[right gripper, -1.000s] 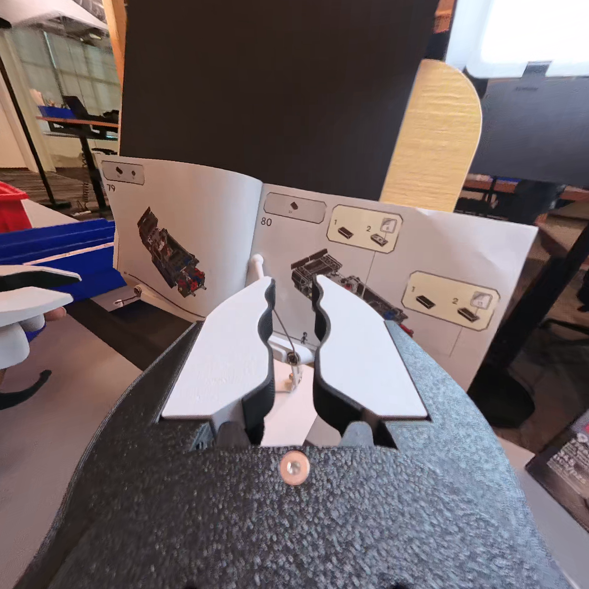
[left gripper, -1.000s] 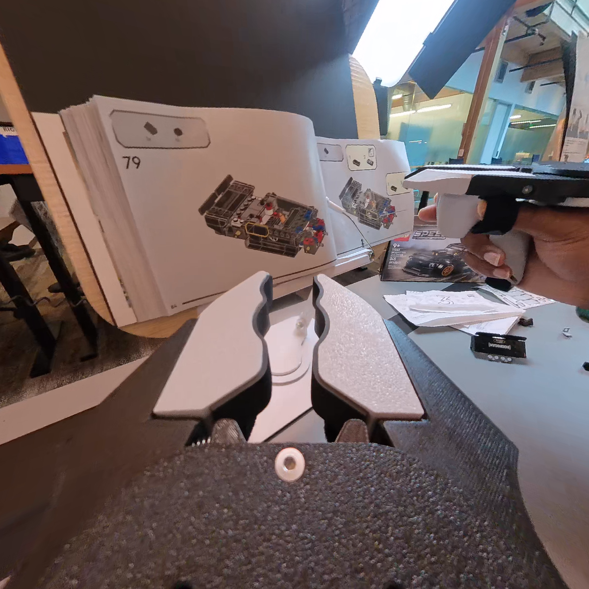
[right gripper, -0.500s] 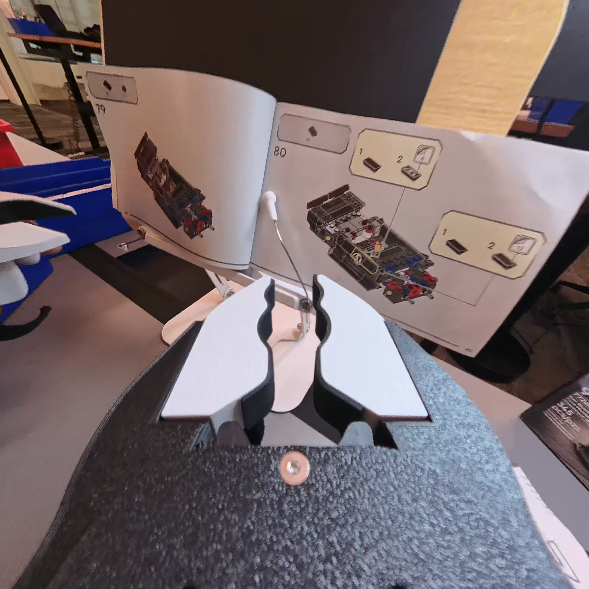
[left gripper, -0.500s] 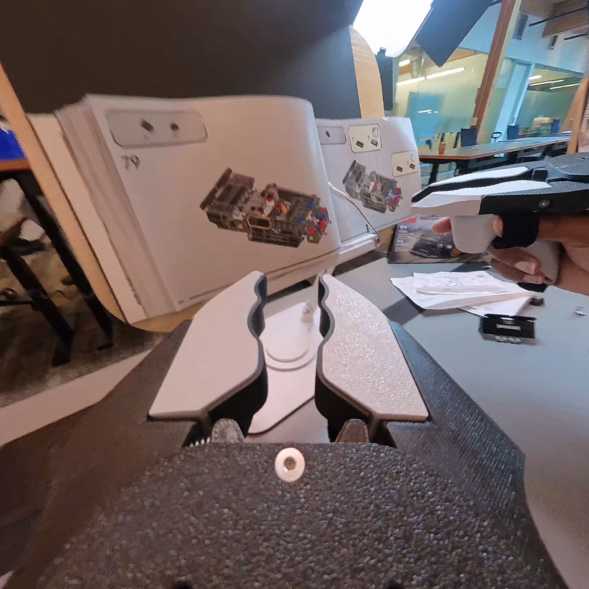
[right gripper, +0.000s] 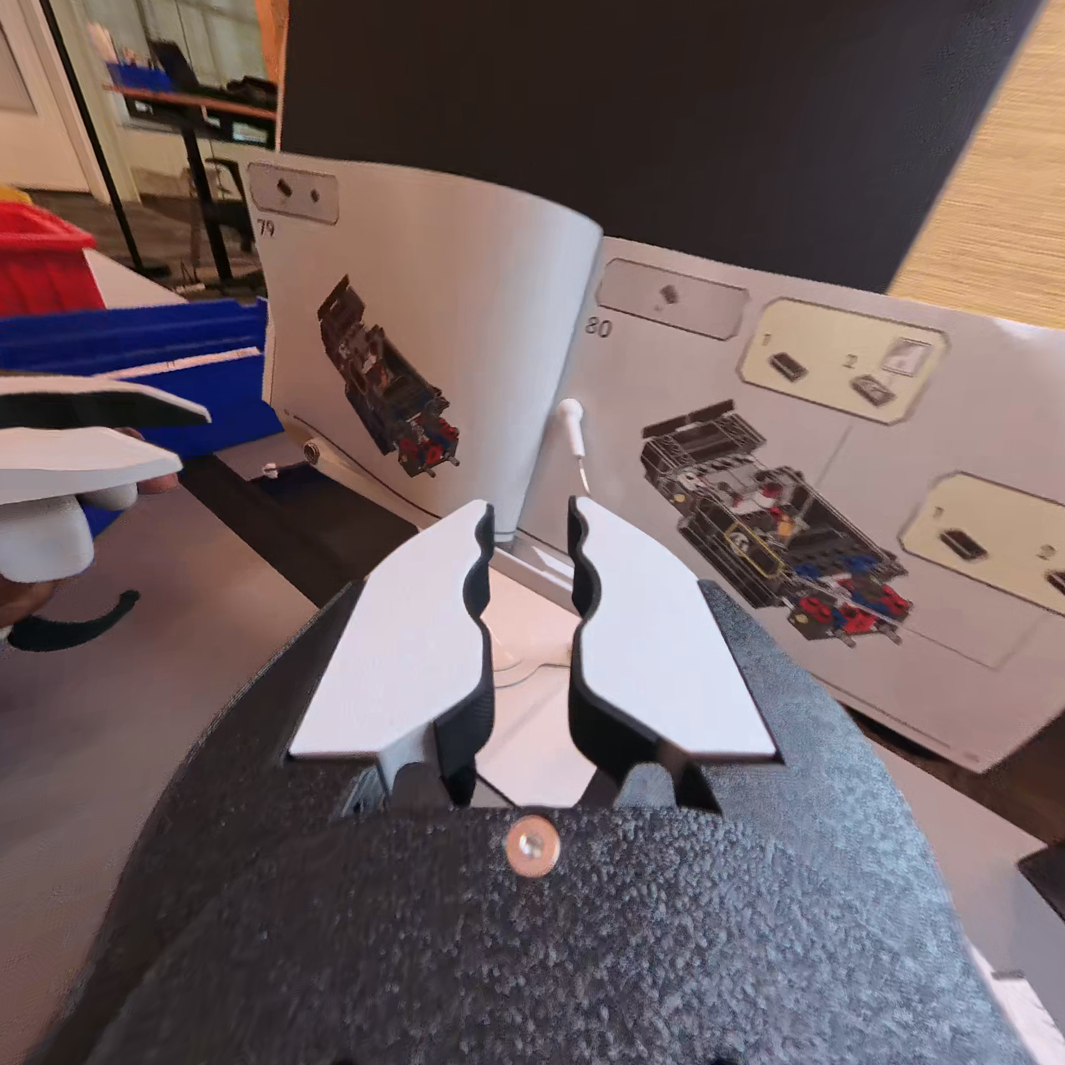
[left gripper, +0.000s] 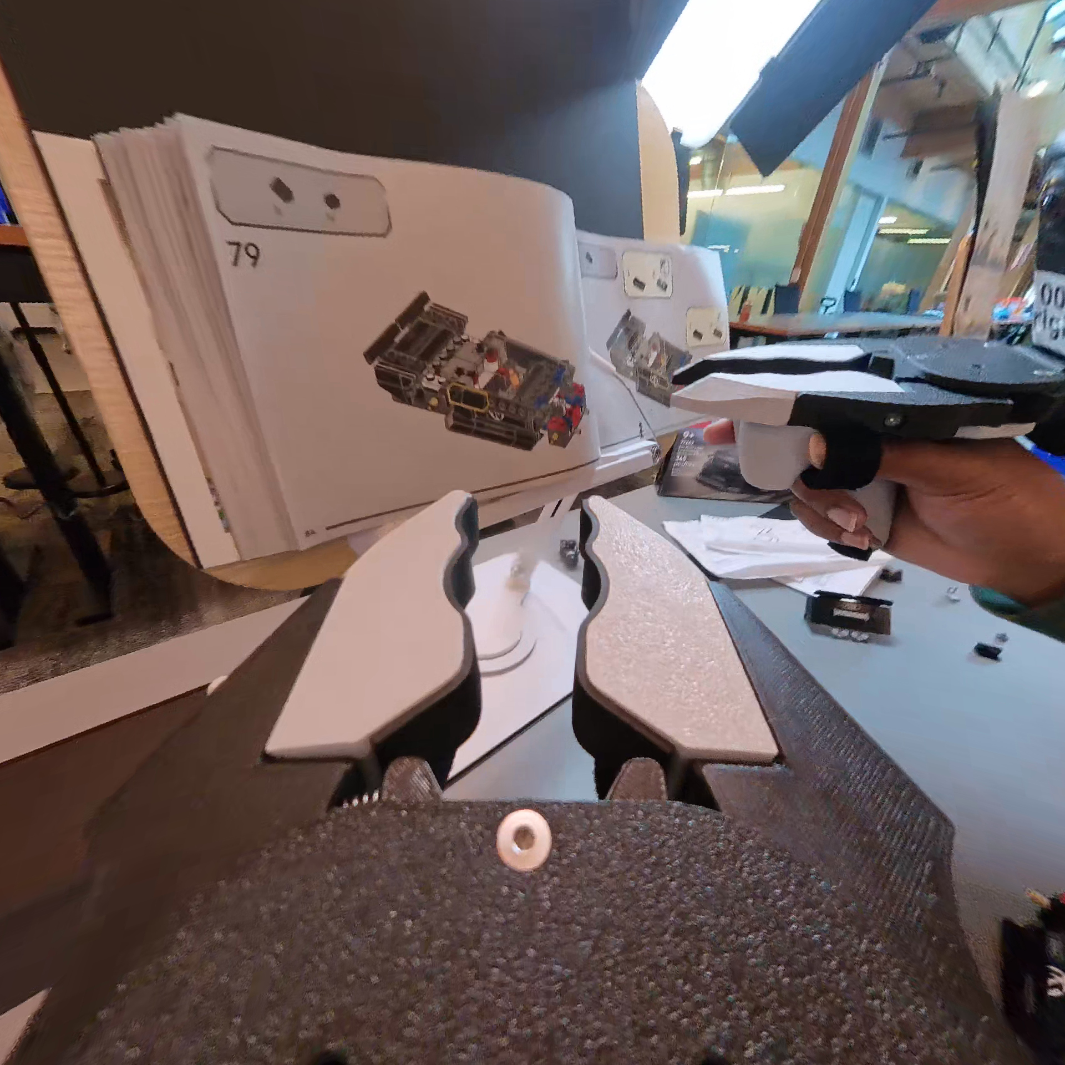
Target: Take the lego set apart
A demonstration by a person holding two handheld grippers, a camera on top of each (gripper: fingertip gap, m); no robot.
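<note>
- My left gripper [left gripper: 524,518], lower centre of the left wrist view — jaws parted a modest way, nothing between them.
- Instruction booklet [left gripper: 369,323], upper left and centre of that view: propped open on a white stand [left gripper: 507,611], thick stack of turned pages at its left edge, a drawing of the half-built car on each open page.
- Grey table [left gripper: 864,749], right half: loose white paper sheets [left gripper: 766,547], and just below them a small black built piece [left gripper: 847,614] with a few tiny black parts scattered near it.
- The set's dark box [left gripper: 714,469], centre right, behind the sheets.
- My right gripper [left gripper: 686,386], right of centre in the left wrist view, held level in a hand [left gripper: 945,518] and pointing toward the booklet; in its own view its jaws stand slightly apart and hold nothing.
- Blue bin [right gripper: 132,357] and red bin [right gripper: 40,259], upper left of the right wrist view — likely where loose parts go.
- The task's thing: only that black piece and the stray bits show clearly; a dark object at the lower right edge of the left wrist view is too cropped to name.
- Step in hand, as I judge it — reading the page before the next removal. Done well: match the drawn part to the model first, steady the body with one gripper, and pull the part straight off with the other.
</note>
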